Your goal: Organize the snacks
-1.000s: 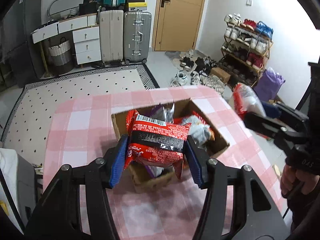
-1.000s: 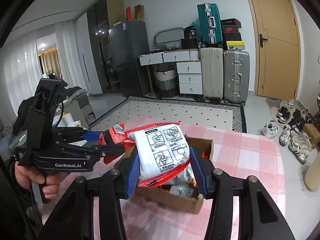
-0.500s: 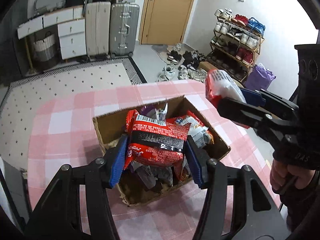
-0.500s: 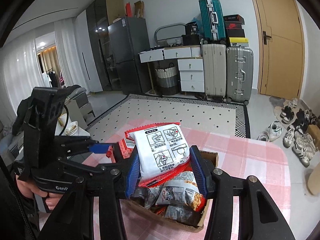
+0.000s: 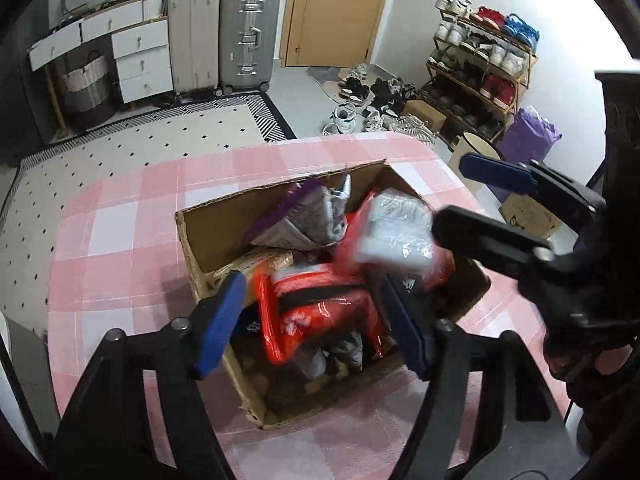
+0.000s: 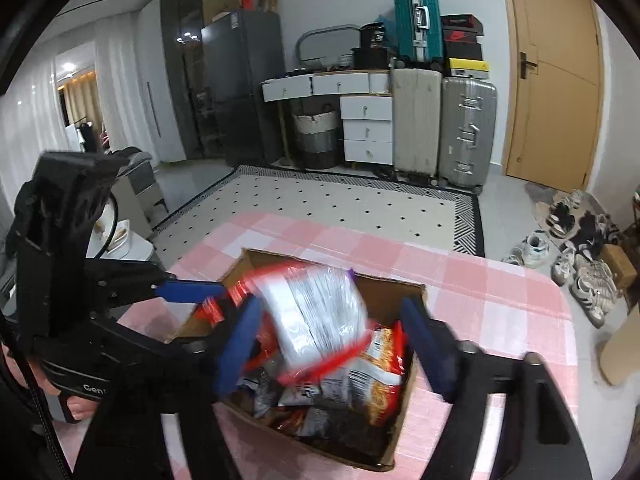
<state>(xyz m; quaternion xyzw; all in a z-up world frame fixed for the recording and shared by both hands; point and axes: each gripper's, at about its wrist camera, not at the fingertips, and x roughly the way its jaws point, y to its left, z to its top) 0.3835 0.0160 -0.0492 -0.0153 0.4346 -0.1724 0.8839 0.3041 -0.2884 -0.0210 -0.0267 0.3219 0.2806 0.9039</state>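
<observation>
An open cardboard box (image 5: 224, 232) (image 6: 400, 284) full of snack packets sits on the pink checked table (image 5: 120, 240). My left gripper (image 5: 312, 320) hangs over the box's near side and its jaws are opening. A red packet (image 5: 320, 312), blurred, lies loose between them with gaps to both pads. My right gripper (image 6: 332, 344) (image 5: 480, 204) is over the box's right side, its jaws opening too. A white packet with red edges (image 6: 316, 312) (image 5: 396, 232), blurred, drops free between them onto the pile.
In the box lie a purple-and-grey packet (image 5: 304, 216) and orange noodle packets (image 6: 376, 380). Beyond the table are a dotted rug (image 6: 340, 200), suitcases (image 5: 248, 36), white drawers (image 6: 366, 128), a door (image 6: 556, 80) and a shoe rack (image 5: 480, 64).
Both grippers came down over the box and opened. The red packet left the left pads and the white packet left the right pads; both now drop into the box.
</observation>
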